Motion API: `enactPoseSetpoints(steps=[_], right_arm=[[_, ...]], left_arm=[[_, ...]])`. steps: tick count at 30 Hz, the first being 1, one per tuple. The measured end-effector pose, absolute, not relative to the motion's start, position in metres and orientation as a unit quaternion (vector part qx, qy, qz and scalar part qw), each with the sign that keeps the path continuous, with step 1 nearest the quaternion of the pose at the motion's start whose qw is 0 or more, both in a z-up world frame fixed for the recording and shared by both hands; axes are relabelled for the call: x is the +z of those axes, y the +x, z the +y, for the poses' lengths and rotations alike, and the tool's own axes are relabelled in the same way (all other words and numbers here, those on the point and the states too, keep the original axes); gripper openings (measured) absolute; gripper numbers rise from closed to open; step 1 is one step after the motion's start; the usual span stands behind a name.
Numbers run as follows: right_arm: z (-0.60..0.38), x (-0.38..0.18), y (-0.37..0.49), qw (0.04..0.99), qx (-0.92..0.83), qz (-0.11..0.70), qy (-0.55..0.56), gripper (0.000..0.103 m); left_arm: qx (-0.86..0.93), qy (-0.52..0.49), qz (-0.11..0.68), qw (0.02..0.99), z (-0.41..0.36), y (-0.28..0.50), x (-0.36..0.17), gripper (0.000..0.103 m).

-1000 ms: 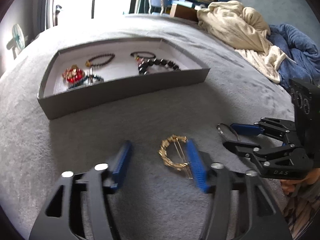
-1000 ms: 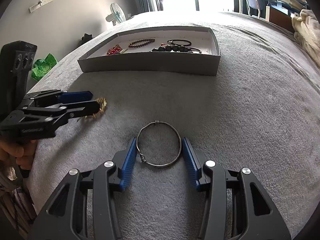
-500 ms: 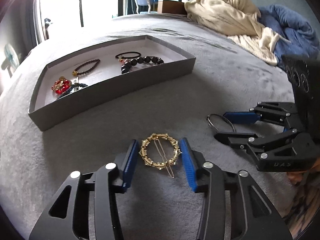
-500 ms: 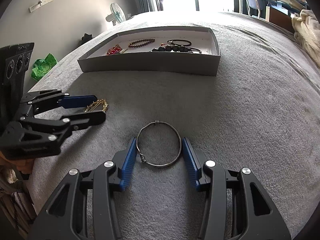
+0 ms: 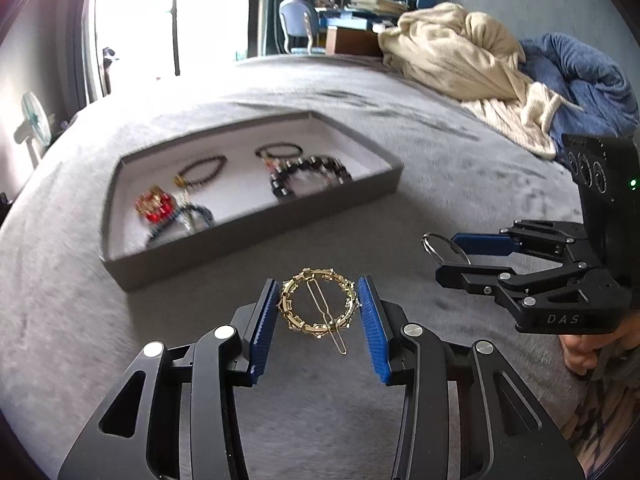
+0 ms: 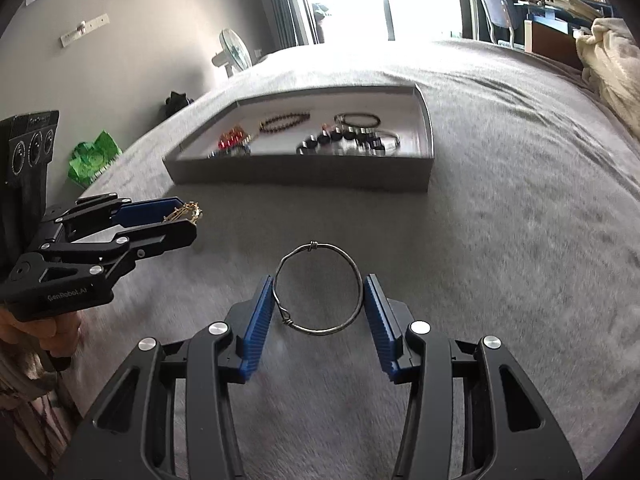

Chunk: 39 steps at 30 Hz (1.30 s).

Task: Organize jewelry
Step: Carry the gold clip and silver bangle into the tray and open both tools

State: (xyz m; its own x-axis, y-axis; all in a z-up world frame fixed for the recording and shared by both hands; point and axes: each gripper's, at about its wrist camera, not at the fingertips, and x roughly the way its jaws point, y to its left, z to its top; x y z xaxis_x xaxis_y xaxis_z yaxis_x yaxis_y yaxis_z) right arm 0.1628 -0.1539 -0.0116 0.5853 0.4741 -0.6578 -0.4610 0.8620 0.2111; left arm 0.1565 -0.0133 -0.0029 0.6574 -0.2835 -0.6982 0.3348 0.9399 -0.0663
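Note:
My left gripper [image 5: 319, 280] is shut on a gold ring-shaped hair clip [image 5: 316, 327], which hangs level between the blue pads just above the grey bedcover. In the right wrist view the clip [image 6: 184, 211] shows edge-on in the left gripper [image 6: 188, 220]. A thin silver wire bangle [image 6: 320, 331] spans the pads of my right gripper [image 6: 318, 277], which is shut on it. The right gripper [image 5: 444, 254] and its bangle [image 5: 434, 238] appear at the right of the left wrist view. Farther back lies a grey tray [image 5: 256, 240] holding several bracelets, among them a black bead one [image 5: 308, 176] and a red piece [image 5: 154, 206].
A cream blanket [image 5: 460, 56] and a blue one [image 5: 580, 76] are heaped on the bed at the far right. A fan [image 6: 234, 50] and a green bag [image 6: 94, 158] stand by the wall on the left. A chair [image 5: 296, 24] and a desk are behind the bed.
The left jaws closed from wide apart onto the gold hair clip and lifted it off the bedcover. The right gripper kept its hold on the bangle and barely moved.

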Motion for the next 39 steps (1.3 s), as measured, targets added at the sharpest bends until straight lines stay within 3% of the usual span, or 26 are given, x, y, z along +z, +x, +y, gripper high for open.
enactPoseSetpoints(steps=[24, 39], right_arm=[[-0.117, 0.040, 0.251, 0.907, 0.259, 0.331, -0.005, 0.046], [-0.091, 0.029, 0.298, 0.902, 0.251, 0.350, -0.041, 0.046]], left_arm=[[-0.113, 0.001, 0.345, 0.932, 0.027, 0.228, 0.026, 0.042], [-0.083, -0.011, 0.366, 0.927, 0.028, 0.281, 0.008, 0.042]])
